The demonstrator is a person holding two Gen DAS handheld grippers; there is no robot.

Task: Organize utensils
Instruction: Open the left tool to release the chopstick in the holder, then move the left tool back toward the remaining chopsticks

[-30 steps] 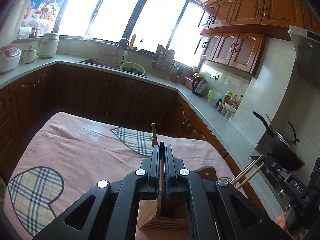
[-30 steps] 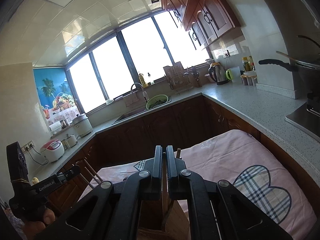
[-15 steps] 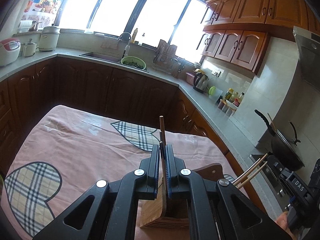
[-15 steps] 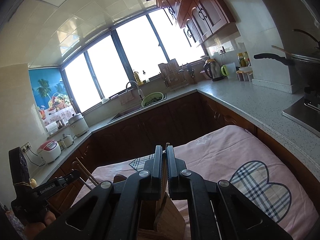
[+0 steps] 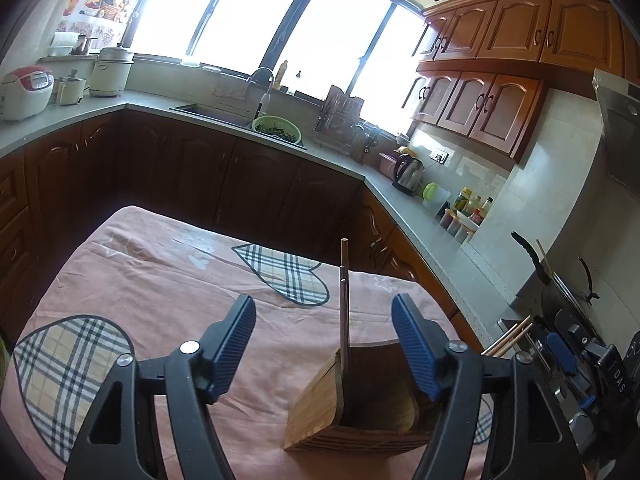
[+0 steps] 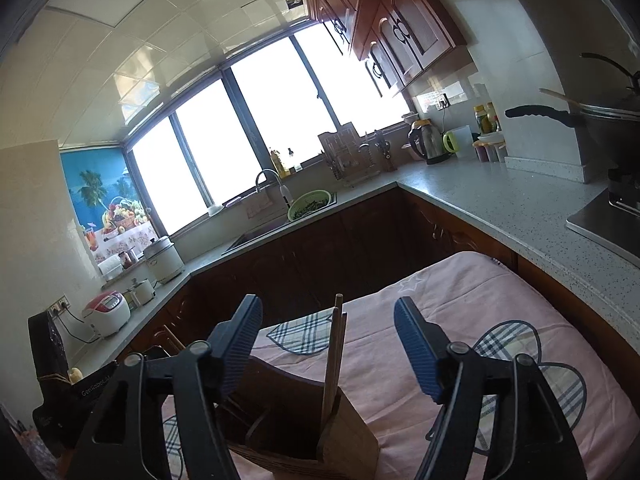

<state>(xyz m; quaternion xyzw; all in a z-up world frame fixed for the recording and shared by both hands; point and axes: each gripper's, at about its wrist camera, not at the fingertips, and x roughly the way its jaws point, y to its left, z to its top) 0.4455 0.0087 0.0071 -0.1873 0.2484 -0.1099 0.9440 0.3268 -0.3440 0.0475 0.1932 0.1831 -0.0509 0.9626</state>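
A bamboo utensil holder (image 5: 316,408) stands on the pink-clothed table just below both grippers. Dark chopsticks (image 5: 344,312) stand upright in it, between the jaws of my left gripper (image 5: 323,312). Those jaws are opening and the blue pads are clear of the sticks. In the right wrist view, brown chopsticks (image 6: 335,352) lean in the holder (image 6: 348,440). My right gripper (image 6: 325,308) is opening around them without touching. Each view shows the other gripper at its edge, with pale sticks (image 5: 510,336) beside it.
The pink cloth (image 5: 160,300) with plaid hearts covers the table. A grey counter (image 6: 500,208) wraps around behind it, carrying a kettle (image 5: 408,170), a green colander (image 5: 276,128) at the sink, a rice cooker (image 5: 24,92) and a black wok (image 6: 612,120).
Both grippers were shut on chopsticks and now stand wide open. The chopsticks stay upright in the holder.
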